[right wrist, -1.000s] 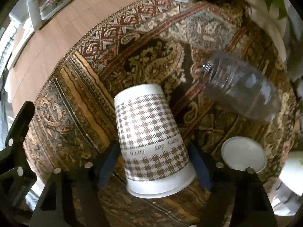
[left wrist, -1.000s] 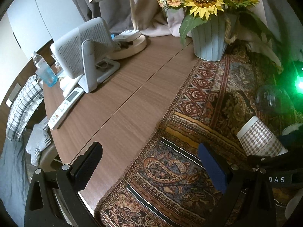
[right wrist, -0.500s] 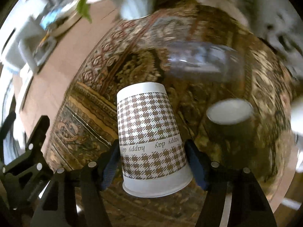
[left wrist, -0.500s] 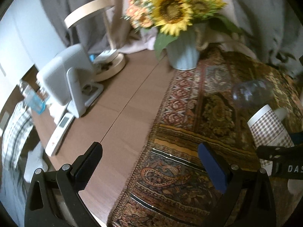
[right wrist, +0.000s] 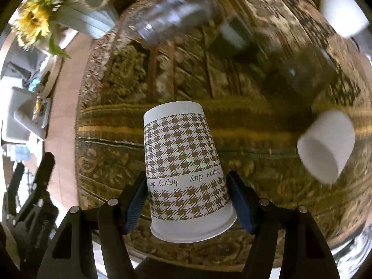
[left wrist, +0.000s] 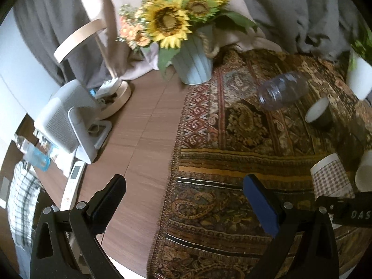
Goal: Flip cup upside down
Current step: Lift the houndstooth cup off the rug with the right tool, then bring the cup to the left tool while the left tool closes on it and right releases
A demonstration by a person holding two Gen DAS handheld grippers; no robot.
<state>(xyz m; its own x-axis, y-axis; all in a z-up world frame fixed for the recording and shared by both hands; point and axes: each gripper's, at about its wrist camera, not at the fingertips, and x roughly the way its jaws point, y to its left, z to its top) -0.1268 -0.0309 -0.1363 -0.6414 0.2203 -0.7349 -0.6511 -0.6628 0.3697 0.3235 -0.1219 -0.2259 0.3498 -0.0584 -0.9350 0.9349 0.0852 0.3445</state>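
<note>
My right gripper is shut on a houndstooth paper cup printed "happy day". The cup's base points away from me and its rim is toward the camera, above the patterned rug. The same cup shows at the right edge of the left wrist view, with the right gripper's body below it. My left gripper is open and empty, over the rug's left edge and the wooden table.
A clear plastic bottle lies on the rug. A dark cup lies on its side and a white cup lies to the right. A sunflower vase, lamp, grey device and remote stand left.
The right gripper has turned with the cup, so the rug and bottle have swung round in its view. The left gripper has tilted up and shifted, showing more of the rug's right side.
</note>
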